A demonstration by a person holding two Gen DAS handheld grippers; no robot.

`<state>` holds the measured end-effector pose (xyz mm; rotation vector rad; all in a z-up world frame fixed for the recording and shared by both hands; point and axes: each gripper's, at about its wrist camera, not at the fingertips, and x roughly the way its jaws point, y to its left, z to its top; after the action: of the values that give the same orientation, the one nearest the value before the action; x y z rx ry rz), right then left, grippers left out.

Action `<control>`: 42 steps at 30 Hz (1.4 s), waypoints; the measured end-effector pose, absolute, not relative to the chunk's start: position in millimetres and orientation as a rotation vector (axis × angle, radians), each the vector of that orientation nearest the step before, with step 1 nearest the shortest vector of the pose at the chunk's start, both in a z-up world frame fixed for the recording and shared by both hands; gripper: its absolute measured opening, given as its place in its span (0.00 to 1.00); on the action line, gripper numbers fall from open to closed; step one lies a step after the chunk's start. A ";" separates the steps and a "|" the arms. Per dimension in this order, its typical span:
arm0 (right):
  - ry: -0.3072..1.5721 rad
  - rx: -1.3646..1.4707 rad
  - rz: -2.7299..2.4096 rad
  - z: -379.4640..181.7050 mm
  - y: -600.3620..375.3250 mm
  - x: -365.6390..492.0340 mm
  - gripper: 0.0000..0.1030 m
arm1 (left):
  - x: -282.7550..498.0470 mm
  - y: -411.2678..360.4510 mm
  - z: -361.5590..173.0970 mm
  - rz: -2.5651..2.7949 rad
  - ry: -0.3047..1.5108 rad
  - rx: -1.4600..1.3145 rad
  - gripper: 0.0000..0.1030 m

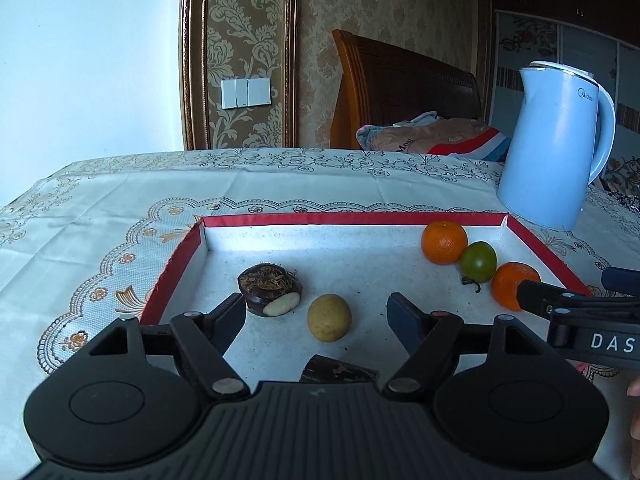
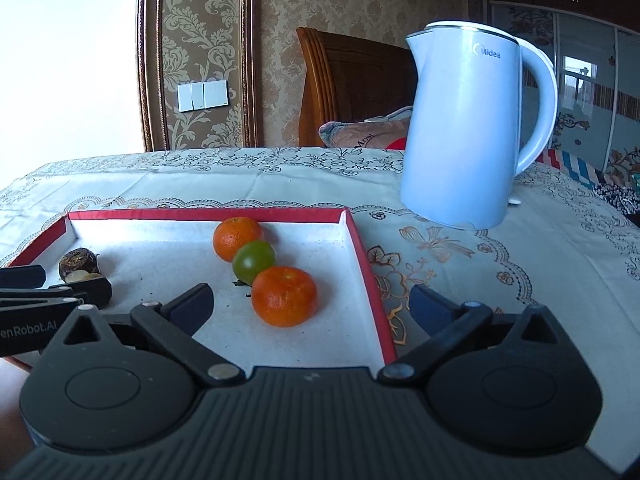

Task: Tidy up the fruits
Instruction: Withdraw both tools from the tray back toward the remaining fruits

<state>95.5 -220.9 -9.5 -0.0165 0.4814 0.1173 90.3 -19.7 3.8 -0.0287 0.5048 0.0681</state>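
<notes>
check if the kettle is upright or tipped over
Upright. The light blue kettle stands on its base on the tablecloth, spout and lid rim at the top, beside the red-edged tray.

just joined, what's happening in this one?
A person holds a gripper in each hand over a red-rimmed tray, sorting fruit. Both the left gripper and the right gripper are open and hold nothing. Two oranges and a green fruit sit in a touching row on the tray's right side. A water chestnut and a small yellow-brown fruit lie on the left side. A blue kettle stands behind the tray.
</notes>
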 end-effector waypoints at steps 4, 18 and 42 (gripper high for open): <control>0.478 0.000 0.113 -9.4 -225.7 89.1 1.00 | 83.8 -17.6 6.7 0.090 0.480 -0.025 0.80; 0.459 0.045 0.134 -9.3 -236.7 61.6 1.00 | 39.5 -2.2 8.1 0.087 0.453 -0.054 0.80; 0.472 0.071 0.142 -11.4 -240.9 53.9 1.00 | 5.3 2.5 1.9 0.027 0.479 -0.027 0.81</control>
<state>53.9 -240.9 -11.4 0.0705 0.4719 0.1418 5.3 2.5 1.9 -0.0270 0.4793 0.0271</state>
